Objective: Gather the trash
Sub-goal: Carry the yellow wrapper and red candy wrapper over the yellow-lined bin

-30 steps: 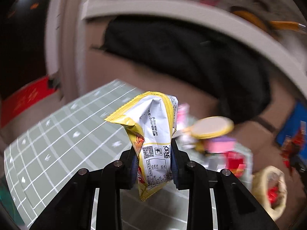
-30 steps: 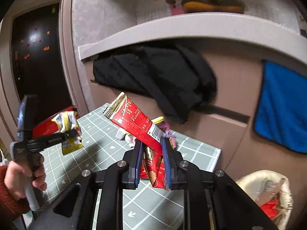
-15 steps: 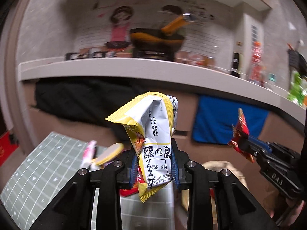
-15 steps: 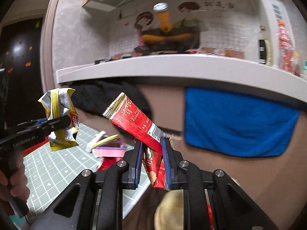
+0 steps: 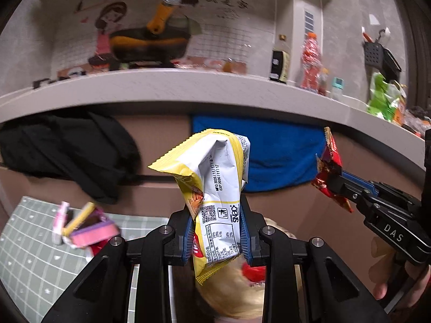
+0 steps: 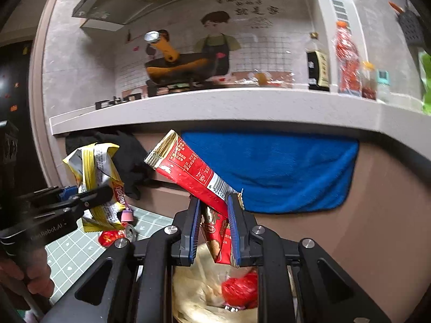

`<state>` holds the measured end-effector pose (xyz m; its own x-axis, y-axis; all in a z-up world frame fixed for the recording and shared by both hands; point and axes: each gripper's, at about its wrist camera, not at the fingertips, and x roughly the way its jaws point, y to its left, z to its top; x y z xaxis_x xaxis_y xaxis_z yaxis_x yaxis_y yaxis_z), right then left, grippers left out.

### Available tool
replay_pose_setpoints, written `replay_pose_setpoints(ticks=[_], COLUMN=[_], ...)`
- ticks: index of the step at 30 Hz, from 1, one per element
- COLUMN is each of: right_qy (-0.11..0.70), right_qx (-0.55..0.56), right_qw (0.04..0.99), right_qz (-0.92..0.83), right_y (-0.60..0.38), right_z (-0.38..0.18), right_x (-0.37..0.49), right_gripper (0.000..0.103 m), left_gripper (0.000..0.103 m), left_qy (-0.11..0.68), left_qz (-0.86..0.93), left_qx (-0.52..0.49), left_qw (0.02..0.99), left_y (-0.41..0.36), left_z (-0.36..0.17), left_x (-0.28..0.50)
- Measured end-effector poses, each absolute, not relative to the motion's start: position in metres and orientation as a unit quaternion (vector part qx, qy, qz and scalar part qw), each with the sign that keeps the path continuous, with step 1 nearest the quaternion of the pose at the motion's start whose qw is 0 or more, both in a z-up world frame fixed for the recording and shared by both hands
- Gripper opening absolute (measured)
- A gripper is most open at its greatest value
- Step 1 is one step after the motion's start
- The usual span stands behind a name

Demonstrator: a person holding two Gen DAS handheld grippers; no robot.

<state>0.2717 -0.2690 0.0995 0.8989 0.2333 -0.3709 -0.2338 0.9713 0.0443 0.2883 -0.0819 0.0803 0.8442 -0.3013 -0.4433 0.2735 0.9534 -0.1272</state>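
Yellow wrapper [image 5: 212,188] clamped between the blue pads of the left gripper [image 5: 216,234]: crumpled, white back panel outward, printed dates, QR code and nutrition table legible, serrated top edge folded over to the left, lower end hanging below the pads. Red wrapper [image 6: 199,177] pinched in the nearly closed jaws of the right gripper [image 6: 212,231]: long, flattened, gold crimped end pointing up and left, barcode beside the right pad, lower part with printed picture dangling under the jaws. Both wrappers held in the air above a bin [image 6: 199,293] lined with a pale yellow bag, red scrap already inside, directly below and near. Same red wrapper seen at right in the left view, same yellow wrapper at left in the right view; grippers side by side, apart. Table [image 5: 32,255] at left, covered with a green mat with white grid, bearing a pink box [image 5: 91,231] with tilted yellow lid and a red packet [image 6: 109,237]; blurred. Beyond, a brown counter front with a blue towel [image 6: 282,172] hanging at centre and a black garment [image 5: 70,150] at left. Grey counter [image 6: 215,105] above, carrying a pan [image 6: 172,72] with yellow handle, dark bottle [image 6: 317,67] and red bottle [image 6: 347,62]. Cartoon mural on the tiled far wall.
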Motion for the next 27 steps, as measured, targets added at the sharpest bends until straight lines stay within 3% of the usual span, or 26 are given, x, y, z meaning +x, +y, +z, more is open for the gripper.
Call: replay_pose_setpoints(ticks=[27], right_qy=[0.269], right_qx=[0.048], right_qw=[0.955], right_qz=[0.116], right_y=[-0.299], right_z=[0.020], right_x=[0.314], right_gripper=[0.018], left_gripper=[0.030], left_qy=[0.316], left_qz=[-0.176], left_qx=[-0.016], left_qw=[0.932], left_y=[-0.121], left_z=[0.010], left_x=[0.328])
